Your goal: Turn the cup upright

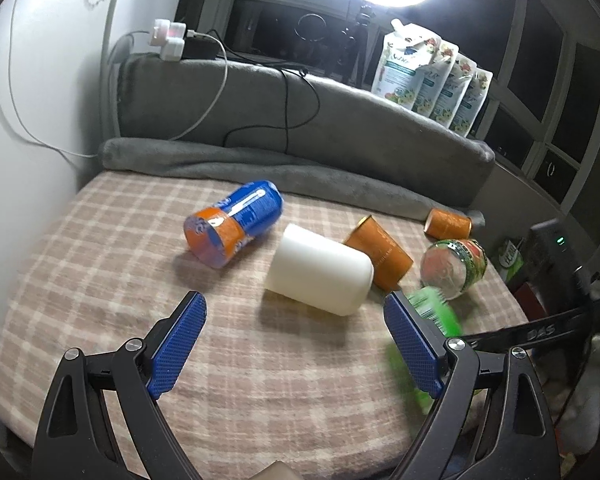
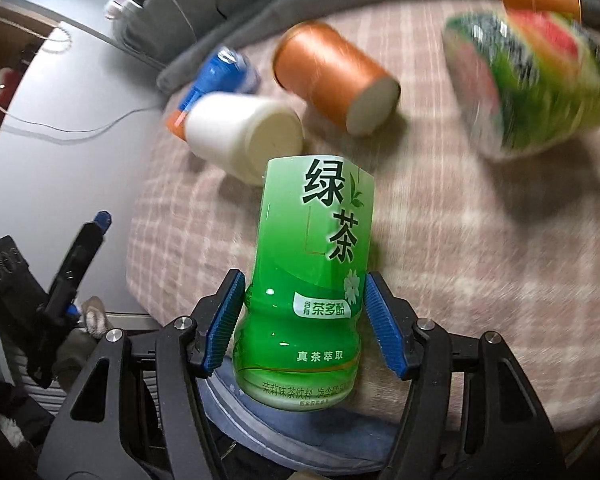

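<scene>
My right gripper (image 2: 302,280) is shut on a green tea-label cup (image 2: 308,272) and holds it above the near edge of the checked cloth; the same cup shows blurred in the left wrist view (image 1: 436,312) just past my left gripper's right finger. My left gripper (image 1: 294,304) is open and empty, hovering over the cloth short of a white cup (image 1: 320,274) that lies on its side. The white cup also shows in the right wrist view (image 2: 246,136).
On the checked cloth (image 1: 140,280) lie a blue-and-orange cup (image 1: 232,222), an orange cup (image 1: 380,252), a small orange cup (image 1: 448,223) and a watermelon-print cup (image 1: 454,264). A grey blanket roll (image 1: 260,168) borders the far side. Pouches (image 1: 432,80) stand behind.
</scene>
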